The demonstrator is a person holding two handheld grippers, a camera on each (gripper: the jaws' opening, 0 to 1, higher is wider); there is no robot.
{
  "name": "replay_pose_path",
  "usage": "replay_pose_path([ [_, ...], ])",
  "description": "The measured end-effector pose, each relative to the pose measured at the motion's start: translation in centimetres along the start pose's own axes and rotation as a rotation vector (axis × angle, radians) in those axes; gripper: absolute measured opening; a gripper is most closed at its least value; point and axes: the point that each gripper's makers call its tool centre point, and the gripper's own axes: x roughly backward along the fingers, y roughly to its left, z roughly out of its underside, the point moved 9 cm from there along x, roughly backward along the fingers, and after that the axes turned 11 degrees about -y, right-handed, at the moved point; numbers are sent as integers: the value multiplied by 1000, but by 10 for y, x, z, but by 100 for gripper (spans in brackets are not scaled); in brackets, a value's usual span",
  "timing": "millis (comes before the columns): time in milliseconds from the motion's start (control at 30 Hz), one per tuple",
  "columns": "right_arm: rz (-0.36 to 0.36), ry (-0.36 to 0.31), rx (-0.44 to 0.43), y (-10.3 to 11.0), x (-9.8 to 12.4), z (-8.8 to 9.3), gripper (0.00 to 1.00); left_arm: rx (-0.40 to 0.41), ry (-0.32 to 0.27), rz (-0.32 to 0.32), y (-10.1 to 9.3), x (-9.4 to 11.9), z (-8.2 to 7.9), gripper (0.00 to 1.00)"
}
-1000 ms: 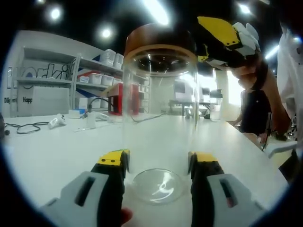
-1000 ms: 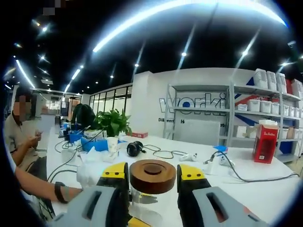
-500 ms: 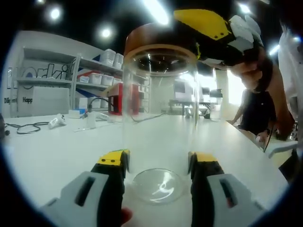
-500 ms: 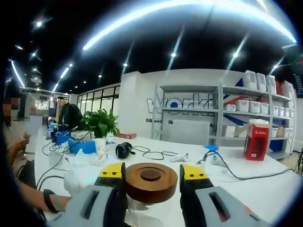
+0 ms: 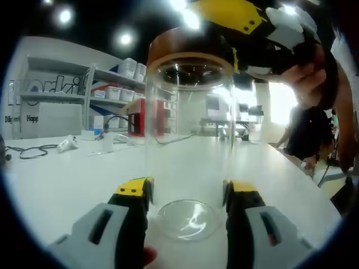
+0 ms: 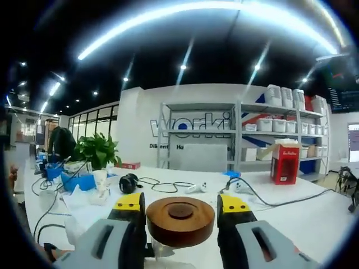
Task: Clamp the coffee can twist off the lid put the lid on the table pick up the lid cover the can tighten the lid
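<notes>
A clear glass coffee can [image 5: 189, 140] stands upright on the white table [image 5: 67, 185]. My left gripper [image 5: 188, 193] is shut on its lower part, one yellow-tipped jaw on each side. On top of the can sits a round brown wooden lid [image 5: 168, 43]. My right gripper [image 5: 230, 33] comes in from the upper right, held by a hand [image 5: 305, 75], and grips that lid. In the right gripper view the lid [image 6: 180, 219] lies flat between the jaws of my right gripper [image 6: 180, 204], which is shut on it, with a bit of the can's glass [image 6: 160, 251] below.
Shelves [image 6: 263, 140] with white bins and a red box [image 6: 284, 163] stand at the back. Cables, headphones [image 6: 129, 182], a potted plant [image 6: 96, 154] and blue items lie on the long table. A person [image 5: 305, 134] stands at the right beyond the table's edge.
My right gripper has swung round over the can while shut on the lid, and its view has panned across the room. The left gripper and the can have stayed still.
</notes>
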Motion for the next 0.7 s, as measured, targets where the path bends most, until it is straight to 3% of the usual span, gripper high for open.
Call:
replay_pose_path([
  [200, 23, 13, 39, 7, -8, 4, 53, -2, 1, 2, 0, 0, 0, 46],
  [700, 67, 46, 34, 11, -18, 17, 54, -6, 3, 4, 1, -1, 1, 46],
])
